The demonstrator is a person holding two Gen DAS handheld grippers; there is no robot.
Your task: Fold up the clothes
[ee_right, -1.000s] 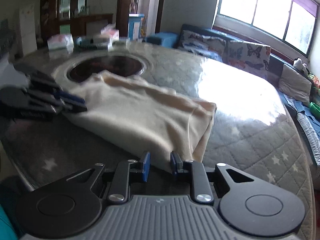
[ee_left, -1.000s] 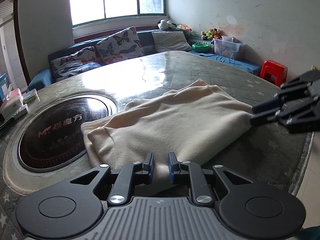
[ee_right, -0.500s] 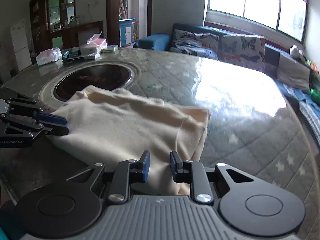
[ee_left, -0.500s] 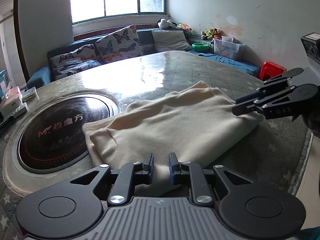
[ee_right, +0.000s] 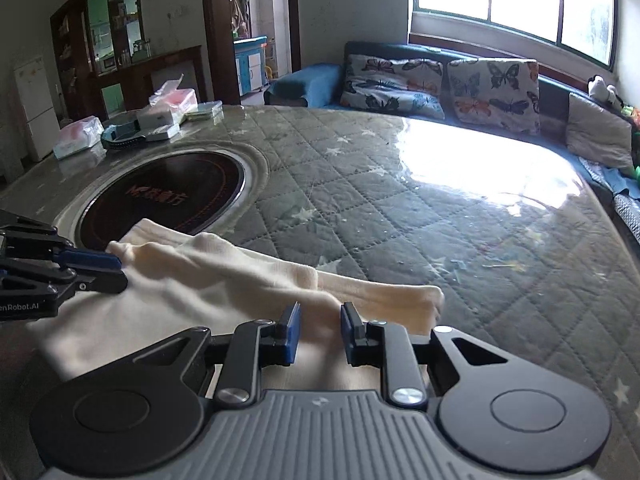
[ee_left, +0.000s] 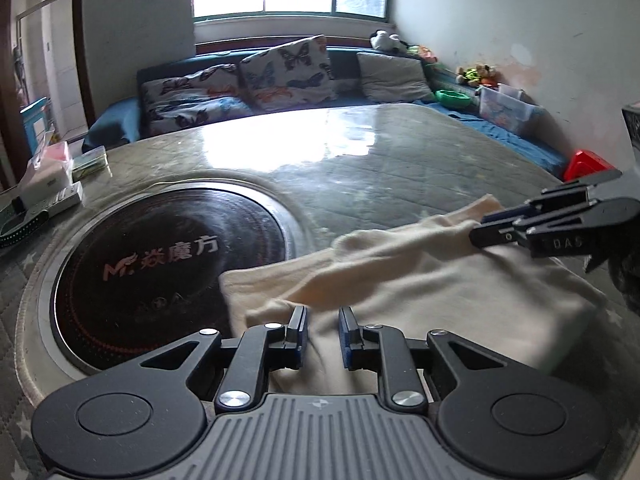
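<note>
A cream garment (ee_left: pixel 440 304) lies folded on the quilted round table (ee_left: pixel 380 168), its far part bunched into a ridge. My left gripper (ee_left: pixel 322 320) is open with a narrow gap, low over the garment's near left part, and cloth shows between its fingers. In the left wrist view my right gripper (ee_left: pixel 486 232) touches the ridge at the right. The right wrist view shows the same garment (ee_right: pixel 224 280). There my right gripper (ee_right: pixel 320 320) is open over its near edge. My left gripper (ee_right: pixel 108 270) rests on the cloth at the left.
A black round hob (ee_left: pixel 160 268) is set into the table left of the garment. Tissue packs and boxes (ee_right: pixel 160 112) sit at the table's far left edge. Behind the table is a sofa with butterfly cushions (ee_left: pixel 280 76), and a red stool (ee_left: pixel 588 164) stands at the right.
Both grippers have moved forward and down onto the garment. The cloth, flat before, now has a raised ridge along its far side.
</note>
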